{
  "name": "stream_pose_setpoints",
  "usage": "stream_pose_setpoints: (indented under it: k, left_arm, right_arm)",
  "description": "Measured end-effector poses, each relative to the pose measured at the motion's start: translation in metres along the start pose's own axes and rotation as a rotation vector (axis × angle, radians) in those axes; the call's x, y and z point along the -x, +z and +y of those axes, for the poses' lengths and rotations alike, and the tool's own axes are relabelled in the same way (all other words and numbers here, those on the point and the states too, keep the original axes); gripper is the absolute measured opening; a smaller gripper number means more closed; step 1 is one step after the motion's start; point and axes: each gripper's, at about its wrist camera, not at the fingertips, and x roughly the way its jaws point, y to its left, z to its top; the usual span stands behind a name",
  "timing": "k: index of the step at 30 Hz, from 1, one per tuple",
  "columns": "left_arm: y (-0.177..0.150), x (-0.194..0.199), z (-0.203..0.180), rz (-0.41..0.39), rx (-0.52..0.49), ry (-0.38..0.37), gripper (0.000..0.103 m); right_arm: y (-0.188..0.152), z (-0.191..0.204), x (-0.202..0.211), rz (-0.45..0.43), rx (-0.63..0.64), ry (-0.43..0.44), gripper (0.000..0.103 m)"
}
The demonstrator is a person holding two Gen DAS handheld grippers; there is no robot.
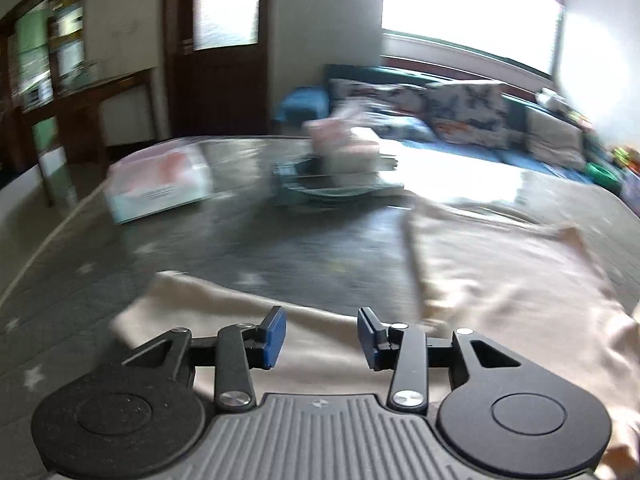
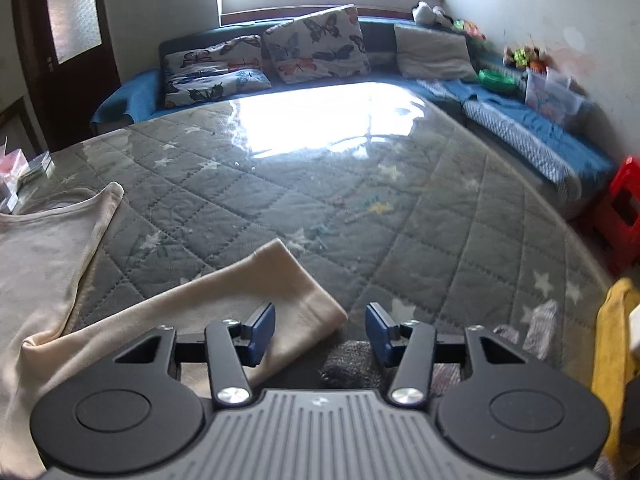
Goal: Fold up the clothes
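Observation:
A cream long-sleeved garment [image 1: 500,280] lies spread on a glass-topped table over a grey quilted star cloth [image 1: 280,248]. In the left wrist view my left gripper [image 1: 322,334] is open and empty, hovering just above the garment's left sleeve [image 1: 224,300]. In the right wrist view the garment's body [image 2: 40,248] lies at the left and its right sleeve [image 2: 248,292] runs toward the middle. My right gripper [image 2: 320,330] is open and empty, with the sleeve's cuff end under its left finger [image 2: 260,332].
A pale box [image 1: 160,180] and a stack of small items on a tray [image 1: 344,160] stand at the far side of the table. A blue sofa with butterfly cushions [image 2: 312,44] runs behind it. A red stool [image 2: 620,220] and a yellow cloth [image 2: 612,360] are at the right.

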Motion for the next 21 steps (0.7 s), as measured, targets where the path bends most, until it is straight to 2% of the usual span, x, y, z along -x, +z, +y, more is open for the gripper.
stream_pose_setpoints:
  k: [7, 11, 17, 21]
  left_arm:
    - [-0.005, 0.007, -0.067, 0.010, -0.168, -0.119, 0.050]
    - [-0.009, 0.006, -0.092, 0.028, -0.192, -0.175, 0.053]
    - [-0.019, 0.005, -0.129, 0.051, -0.249, -0.246, 0.054]
    - [-0.027, 0.002, -0.149, 0.066, -0.295, -0.269, 0.055]
  right_arm:
    - [-0.003, 0.004, -0.002, -0.016, 0.001, 0.027, 0.028]
    - [-0.004, 0.006, 0.001, -0.027, 0.002, 0.037, 0.015]
    - [-0.004, 0.009, 0.015, -0.077, 0.004, 0.051, 0.005]
    - [-0.002, 0.011, 0.034, -0.120, 0.014, 0.081, 0.005]
